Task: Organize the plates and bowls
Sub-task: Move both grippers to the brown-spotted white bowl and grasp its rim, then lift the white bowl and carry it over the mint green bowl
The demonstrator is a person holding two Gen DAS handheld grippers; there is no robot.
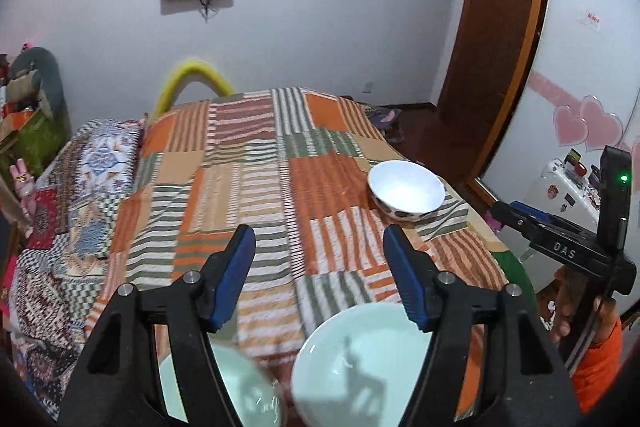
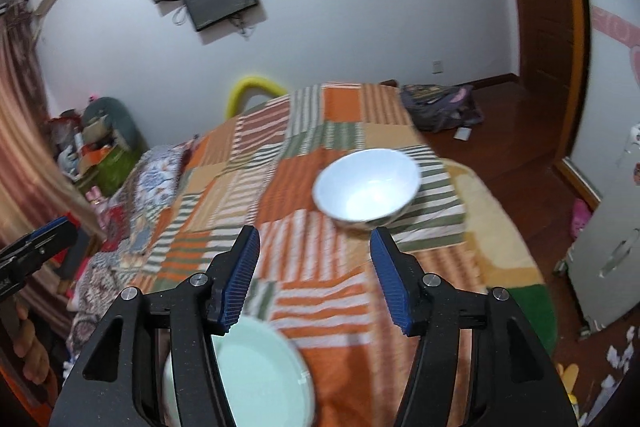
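Bowls: 3 in view, no plates seen, all on a patchwork quilt [image 1: 256, 155] spread over a bed. Item 1, white bowl [image 1: 406, 190] with a dark pattern on its outer wall, upright, alone near the quilt's right edge, well apart from the others. Items 2 and 3, pale green bowl [image 1: 360, 363] and a second pale green dish [image 1: 236, 383], side by side at the near edge, close together but whether touching I cannot tell; neither is nested in the other. Left gripper [image 1: 320, 255]: jaws spread, nothing between them, held above the green pair. Right gripper [image 2: 314, 257]: jaws spread, empty, pointed toward the white bowl. Status, by judgement: gathering is part done, 2 pieces grouped, 1 outstanding. Remaining: fetch the white bowl to the pair, then stack or align all 3.
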